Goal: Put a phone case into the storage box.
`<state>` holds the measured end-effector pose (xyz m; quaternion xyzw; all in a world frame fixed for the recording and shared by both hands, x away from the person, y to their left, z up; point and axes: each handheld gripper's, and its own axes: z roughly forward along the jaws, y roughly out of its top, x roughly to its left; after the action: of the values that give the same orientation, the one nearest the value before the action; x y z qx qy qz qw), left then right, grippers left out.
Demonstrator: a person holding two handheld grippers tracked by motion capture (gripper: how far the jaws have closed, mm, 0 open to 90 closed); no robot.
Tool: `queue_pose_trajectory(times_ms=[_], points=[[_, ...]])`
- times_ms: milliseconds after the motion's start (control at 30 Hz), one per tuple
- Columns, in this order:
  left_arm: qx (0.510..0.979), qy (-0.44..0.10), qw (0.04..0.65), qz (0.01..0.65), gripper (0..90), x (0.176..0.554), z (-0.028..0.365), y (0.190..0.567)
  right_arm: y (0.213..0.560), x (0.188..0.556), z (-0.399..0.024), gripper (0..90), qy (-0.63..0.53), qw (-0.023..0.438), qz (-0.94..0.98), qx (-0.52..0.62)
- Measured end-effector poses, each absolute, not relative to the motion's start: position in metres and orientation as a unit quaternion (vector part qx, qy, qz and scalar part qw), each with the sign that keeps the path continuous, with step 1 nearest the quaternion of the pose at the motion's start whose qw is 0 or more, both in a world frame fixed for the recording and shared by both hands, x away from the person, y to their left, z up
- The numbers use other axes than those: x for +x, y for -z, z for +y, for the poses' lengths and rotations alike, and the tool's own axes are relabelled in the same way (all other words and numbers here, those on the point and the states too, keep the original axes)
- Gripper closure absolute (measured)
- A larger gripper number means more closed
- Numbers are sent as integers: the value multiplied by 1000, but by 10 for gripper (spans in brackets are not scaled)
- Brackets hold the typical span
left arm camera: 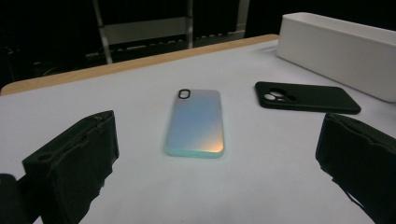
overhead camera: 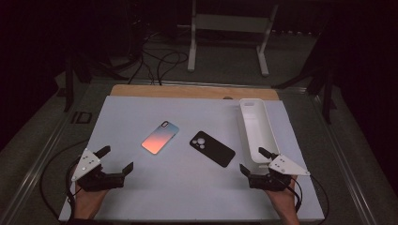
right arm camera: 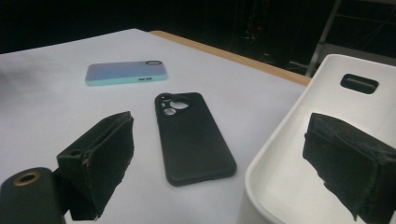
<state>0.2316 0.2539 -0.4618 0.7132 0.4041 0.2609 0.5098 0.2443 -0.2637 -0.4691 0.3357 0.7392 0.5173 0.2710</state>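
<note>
Both tongs spread, empty: left tongs (overhead camera: 115, 158), right tongs (overhead camera: 252, 161). Risk: flat gradient case (overhead camera: 160, 137), black case (overhead camera: 212, 148) skid across desk (overhead camera: 141, 197); jaw clips white tray (overhead camera: 256, 129).

Bare table (overhead camera: 187, 187) lies open between the left gripper (overhead camera: 117, 159) and right gripper (overhead camera: 251, 161). Ahead, the iridescent phone case (overhead camera: 160, 137) and black phone case (overhead camera: 212, 148) lie flat, apart. The white tray (overhead camera: 256, 129) walls the right side.
</note>
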Motion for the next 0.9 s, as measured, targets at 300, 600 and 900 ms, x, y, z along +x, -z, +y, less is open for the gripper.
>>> queue_pose_trajectory(times_ms=[300, 600, 900], points=[[713, -262, 506, 408, 0, 232, 254, 462, 470, 245, -268, 88, -522, 272, 731, 346], [717, -260, 495, 415, 0, 235, 251, 462, 472, 245, -267, 88, -522, 272, 731, 345], [723, -254, 489, 415, 0, 238, 244, 457, 473, 246, -266, 88, -521, 272, 730, 347]])
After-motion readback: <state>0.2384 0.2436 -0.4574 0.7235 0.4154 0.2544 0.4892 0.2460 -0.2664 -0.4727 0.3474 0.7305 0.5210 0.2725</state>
